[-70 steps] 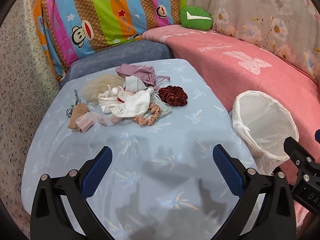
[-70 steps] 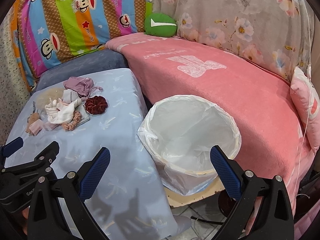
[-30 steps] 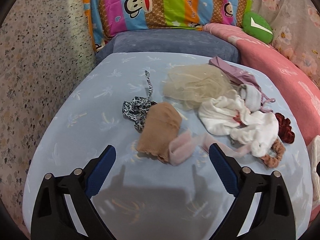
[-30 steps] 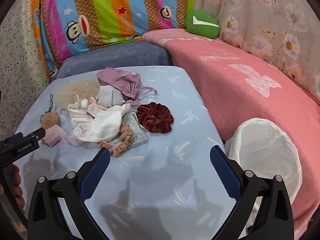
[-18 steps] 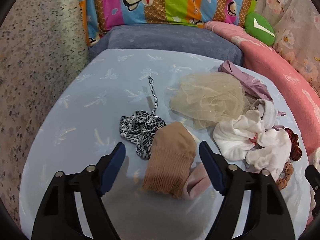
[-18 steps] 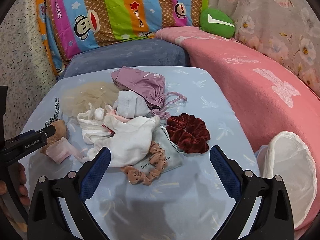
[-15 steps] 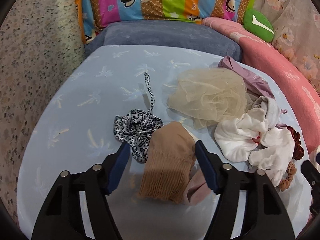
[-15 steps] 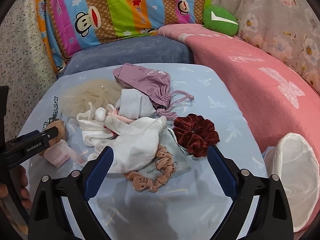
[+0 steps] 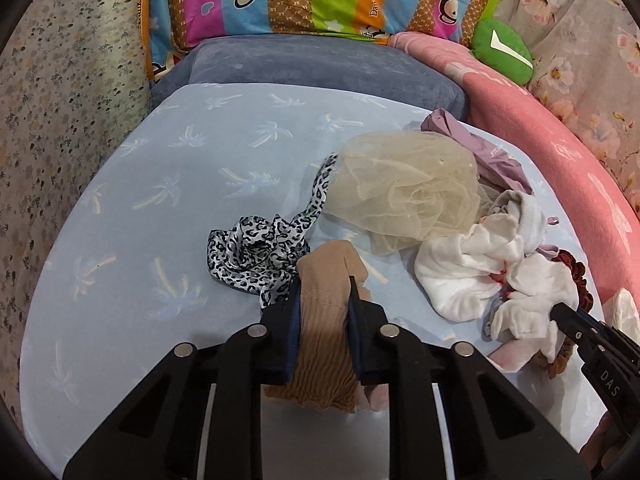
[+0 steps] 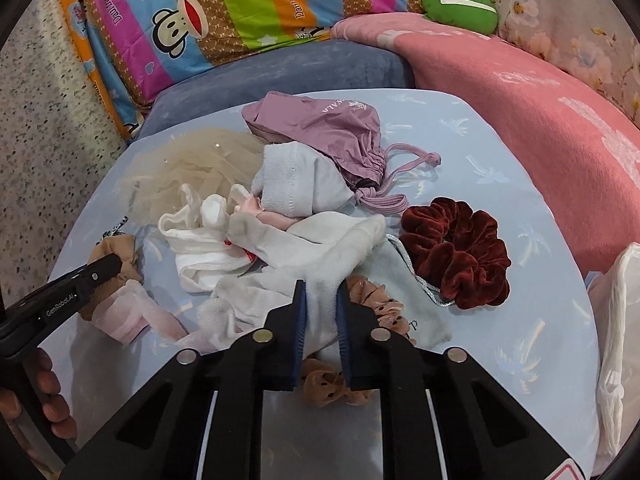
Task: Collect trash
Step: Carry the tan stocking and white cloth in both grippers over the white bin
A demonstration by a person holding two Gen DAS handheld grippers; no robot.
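Note:
A heap of cloth items lies on the light blue table. My left gripper is shut on a tan ribbed sock, which rests on the table beside a leopard-print scrunchie. My right gripper is shut on a white sock at the near edge of the heap. Around it lie a pink dotted scrunchie, a dark red velvet scrunchie, a purple drawstring pouch, a beige mesh puff and a pale pink sock.
A white bin liner shows at the right edge beside the table. A pink blanket covers the sofa on the right, with a striped monkey pillow, a green cushion and a grey cushion behind.
Both grippers moved forward to the heap and closed, the left onto the tan sock and the right onto the white sock. Both were wide open before.

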